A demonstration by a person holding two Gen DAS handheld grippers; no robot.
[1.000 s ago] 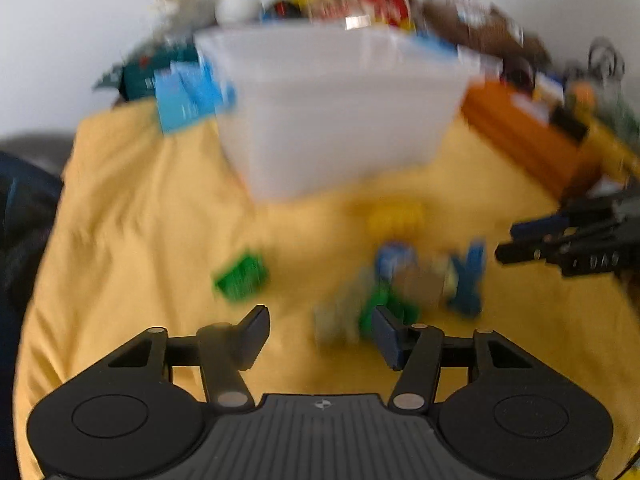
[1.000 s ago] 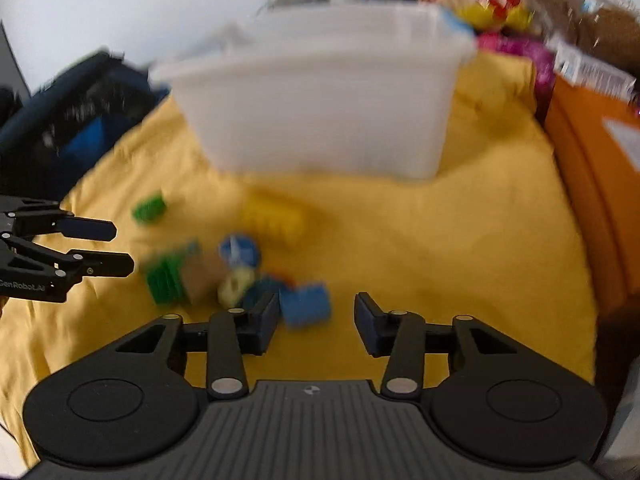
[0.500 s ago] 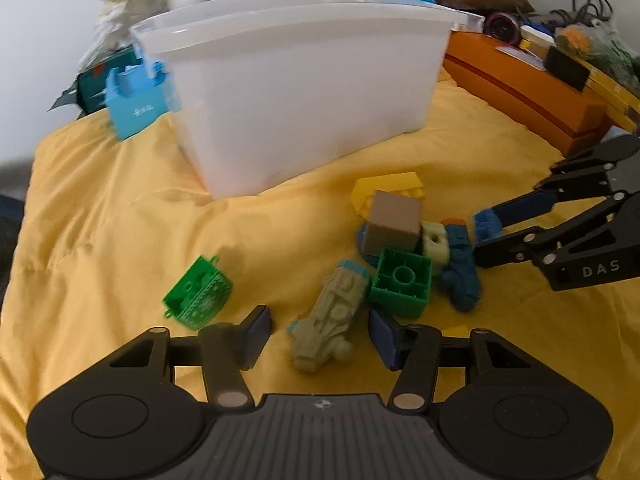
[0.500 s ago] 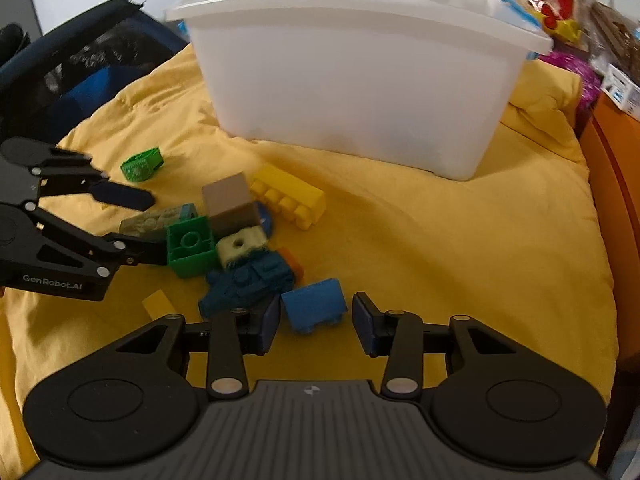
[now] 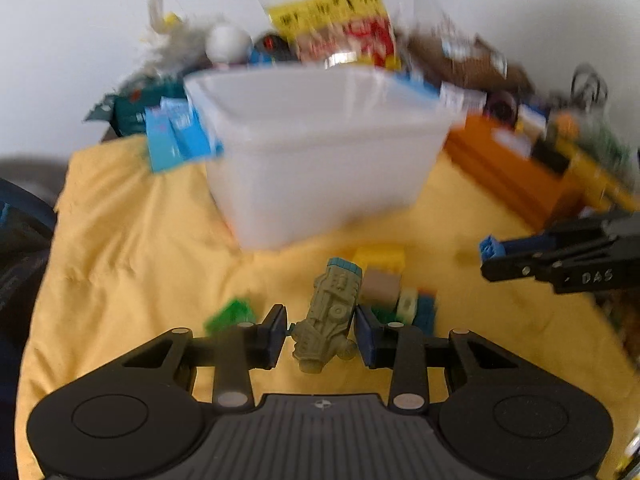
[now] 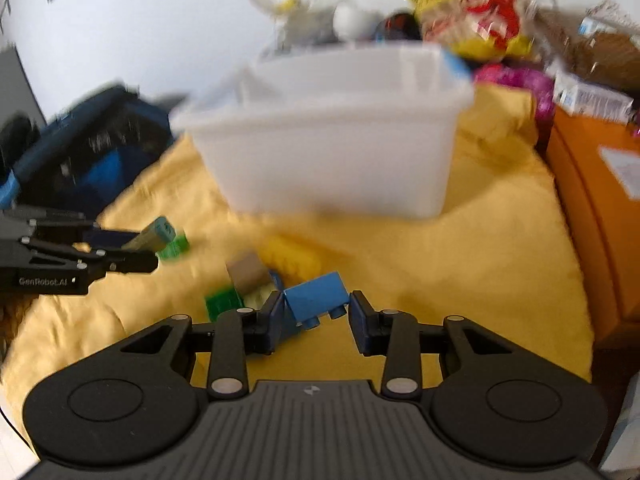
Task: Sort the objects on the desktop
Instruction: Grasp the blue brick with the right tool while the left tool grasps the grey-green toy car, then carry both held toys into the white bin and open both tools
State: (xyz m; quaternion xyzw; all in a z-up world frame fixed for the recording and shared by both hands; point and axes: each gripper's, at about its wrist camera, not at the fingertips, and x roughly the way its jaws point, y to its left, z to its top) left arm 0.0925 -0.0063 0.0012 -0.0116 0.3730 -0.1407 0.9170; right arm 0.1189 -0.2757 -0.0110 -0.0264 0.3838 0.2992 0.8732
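My left gripper (image 5: 322, 330) is shut on an olive-green toy vehicle (image 5: 328, 312), held above the yellow cloth (image 5: 132, 248). In the right wrist view the same gripper (image 6: 132, 254) shows at the left with the toy (image 6: 154, 236) in its fingers. My right gripper (image 6: 318, 314) is shut on a blue brick (image 6: 316, 296); from the left wrist view that gripper (image 5: 490, 260) is at the right edge with the brick (image 5: 490, 248) poking out. A white plastic bin (image 6: 332, 152) stands beyond both. Both views are blurred.
A pile remains on the cloth: brown cube (image 6: 248, 274), yellow brick (image 6: 294, 258), green brick (image 6: 224, 302) and a small green toy (image 5: 230, 314). An orange box (image 6: 592, 208) borders the right, a dark blue bag (image 6: 84, 144) the left. Snack bags (image 5: 340, 28) crowd behind the bin.
Both grippers have shut on their pieces and lifted them off the cloth: the left on the olive toy vehicle, the right on the blue brick. The views now tilt up toward the bin.
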